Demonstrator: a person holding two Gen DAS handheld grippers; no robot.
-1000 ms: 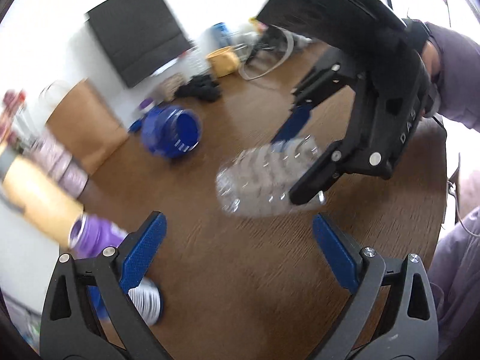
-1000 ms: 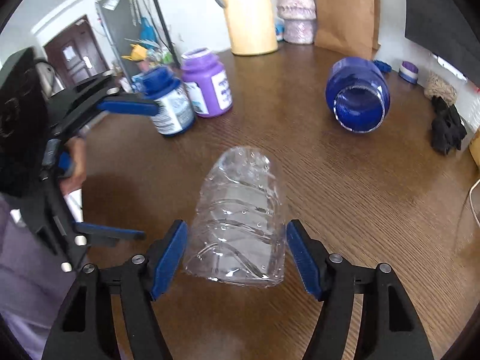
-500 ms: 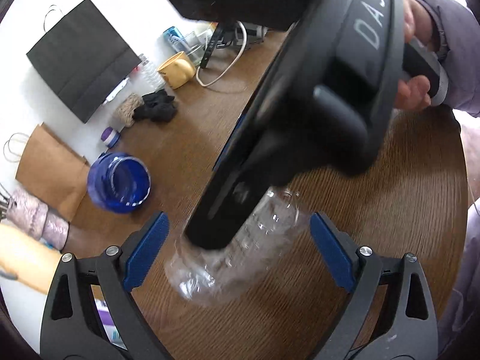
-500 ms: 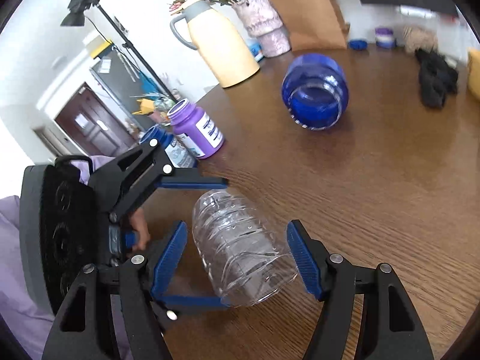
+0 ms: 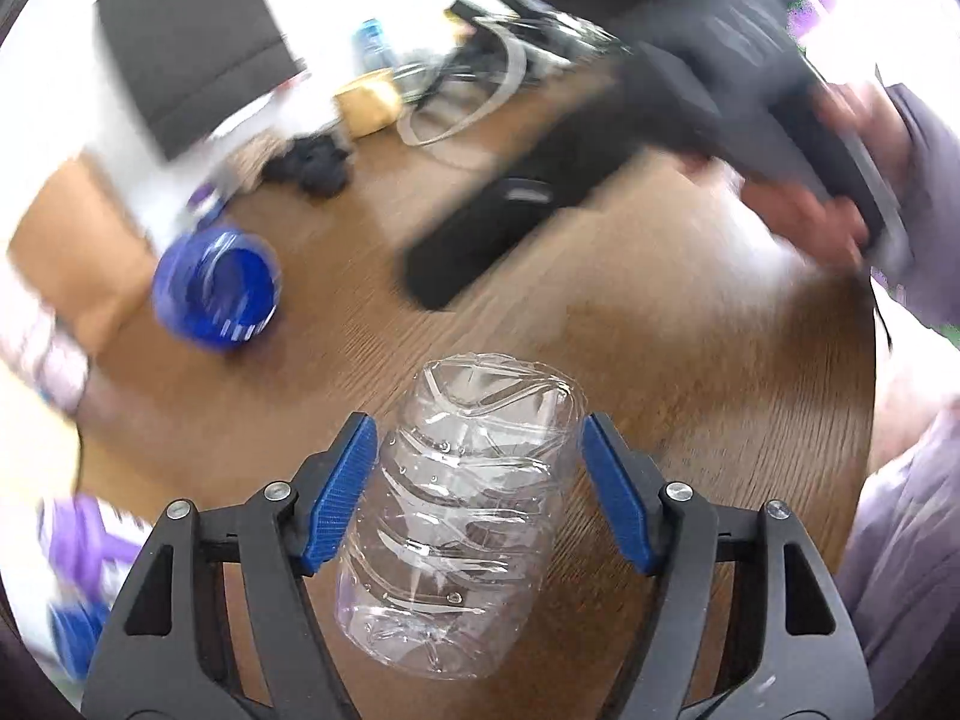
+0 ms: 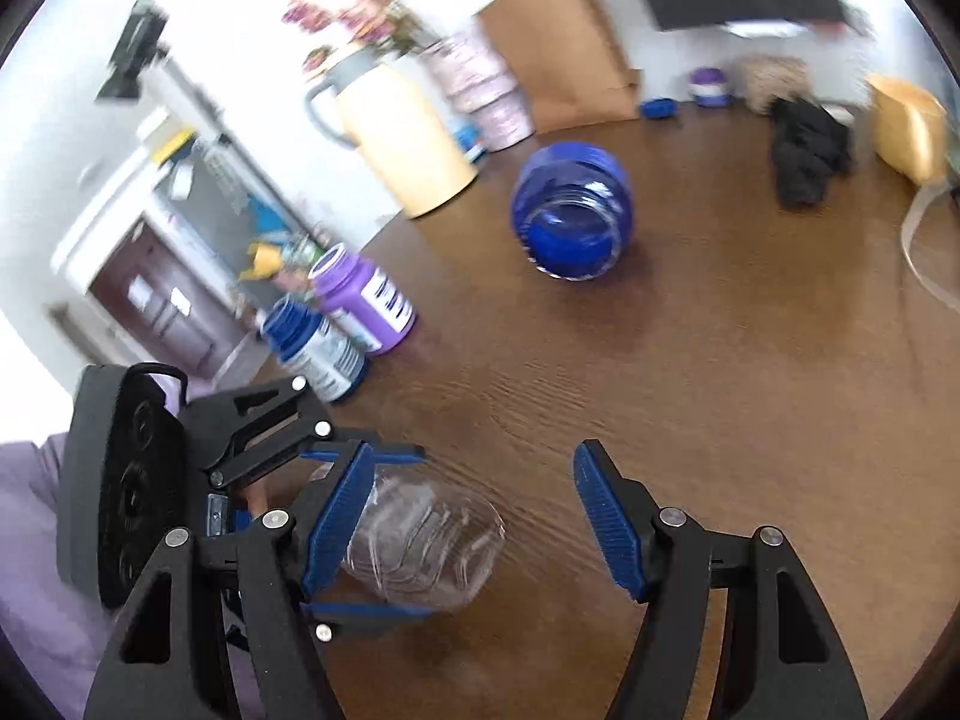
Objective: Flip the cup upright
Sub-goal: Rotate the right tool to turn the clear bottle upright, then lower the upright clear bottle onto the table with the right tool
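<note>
I am closing my left gripper (image 5: 477, 495) around the clear cup (image 5: 462, 516) to flip it, while my right gripper (image 6: 471, 531), gaping and empty, is hanging at its three o'clock.

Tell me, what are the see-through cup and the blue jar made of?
The clear cup looks like thin shiny plastic: the table shows through it and its ribbed walls look crinkled. The blue jar could be glass or glossy plastic; it is deep blue, half see-through, with bright glints. The blur leaves that open.
</note>
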